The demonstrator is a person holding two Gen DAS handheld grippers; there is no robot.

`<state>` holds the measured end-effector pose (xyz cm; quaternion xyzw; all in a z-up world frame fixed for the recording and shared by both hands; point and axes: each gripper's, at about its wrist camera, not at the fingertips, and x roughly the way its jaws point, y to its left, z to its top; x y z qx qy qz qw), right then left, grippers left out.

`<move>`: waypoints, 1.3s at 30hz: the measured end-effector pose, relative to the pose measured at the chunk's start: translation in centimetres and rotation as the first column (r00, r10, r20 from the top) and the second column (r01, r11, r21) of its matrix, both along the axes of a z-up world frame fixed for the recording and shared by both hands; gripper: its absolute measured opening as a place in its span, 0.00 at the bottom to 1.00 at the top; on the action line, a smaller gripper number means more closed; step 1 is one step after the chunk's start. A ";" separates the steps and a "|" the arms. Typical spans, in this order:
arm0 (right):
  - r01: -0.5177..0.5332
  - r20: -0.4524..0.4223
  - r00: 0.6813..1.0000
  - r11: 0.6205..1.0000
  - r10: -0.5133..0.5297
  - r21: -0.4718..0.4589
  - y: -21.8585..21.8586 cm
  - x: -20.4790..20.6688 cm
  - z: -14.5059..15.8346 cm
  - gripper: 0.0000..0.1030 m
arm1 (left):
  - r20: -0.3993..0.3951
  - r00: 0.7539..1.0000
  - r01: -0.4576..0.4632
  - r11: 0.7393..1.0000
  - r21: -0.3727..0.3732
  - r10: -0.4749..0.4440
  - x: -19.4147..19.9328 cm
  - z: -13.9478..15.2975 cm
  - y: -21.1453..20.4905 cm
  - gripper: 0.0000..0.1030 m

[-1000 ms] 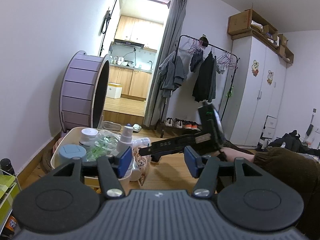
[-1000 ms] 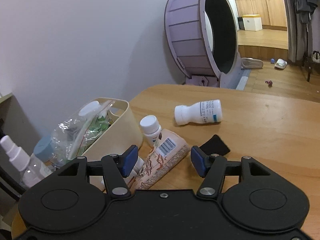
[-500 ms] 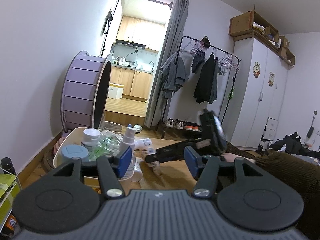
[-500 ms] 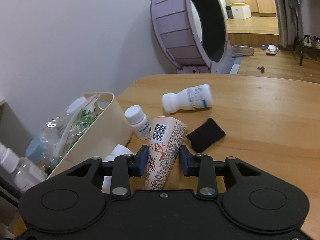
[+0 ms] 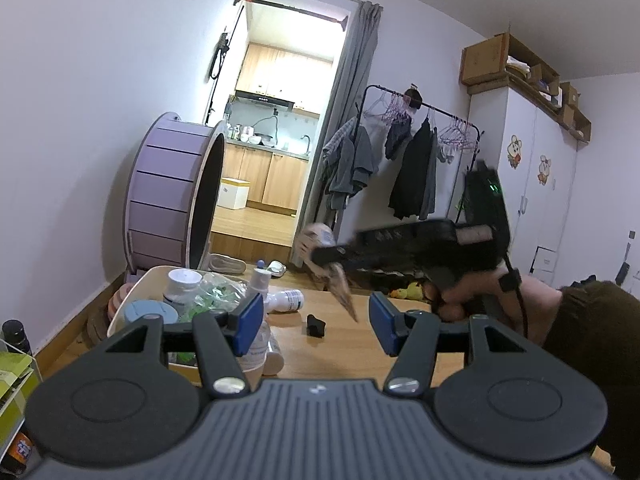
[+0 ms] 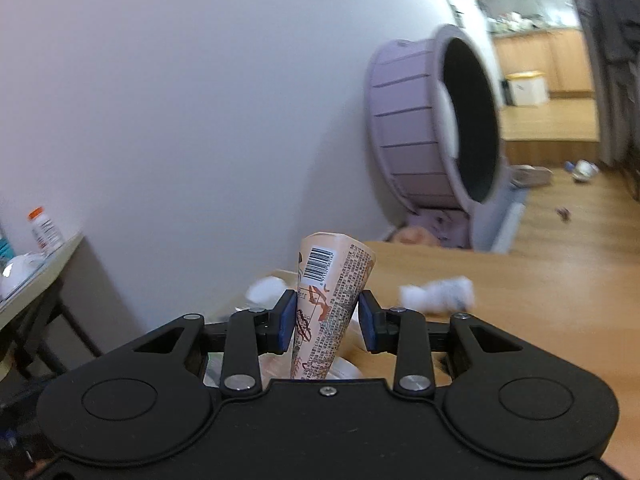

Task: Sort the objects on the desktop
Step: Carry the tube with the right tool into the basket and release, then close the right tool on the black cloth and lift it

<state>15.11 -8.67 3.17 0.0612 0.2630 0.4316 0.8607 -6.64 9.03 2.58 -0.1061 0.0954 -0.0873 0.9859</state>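
Observation:
My right gripper (image 6: 327, 322) is shut on a peach cone-shaped wrapper (image 6: 330, 300) with a barcode and holds it up off the wooden table (image 6: 540, 280). In the left wrist view the right gripper (image 5: 324, 258) carries the cone wrapper (image 5: 334, 276) in the air above the table (image 5: 344, 344). My left gripper (image 5: 316, 318) is open and empty, next to the cream basket (image 5: 140, 292) full of bottles and a plastic bag. A white bottle (image 5: 288, 301) lies on its side on the table, blurred in the right wrist view (image 6: 438, 294). A small black item (image 5: 315, 325) lies near it.
A spray bottle (image 5: 259, 280) stands at the basket's side. A purple wheel (image 5: 172, 196) stands on the floor by the wall past the table. A shelf with a green box (image 5: 12, 368) is at the far left. A side table with a pill bottle (image 6: 44, 230) is left of my right gripper.
My right gripper closed on the cone wrapper and lifted it off the table, tilting upward. The left gripper stayed open and nearly still.

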 end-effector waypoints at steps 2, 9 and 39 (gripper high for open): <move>-0.042 0.020 0.999 0.999 0.042 -0.010 2.0 0.2 0.6 0.32 | 0.002 1.000 -0.002 1.000 -0.005 0.002 -0.1 0.1 0.2 0.56; -0.122 0.064 0.990 0.991 0.126 -0.056 8.7 2.0 1.3 0.32 | 0.003 1.000 -0.006 1.000 -0.013 0.006 -0.2 0.1 0.6 0.56; 0.148 0.062 0.989 0.948 -0.136 -0.283 -1.7 5.2 -5.7 0.53 | -0.020 0.999 0.028 0.999 0.018 -0.028 0.6 0.0 -0.7 0.56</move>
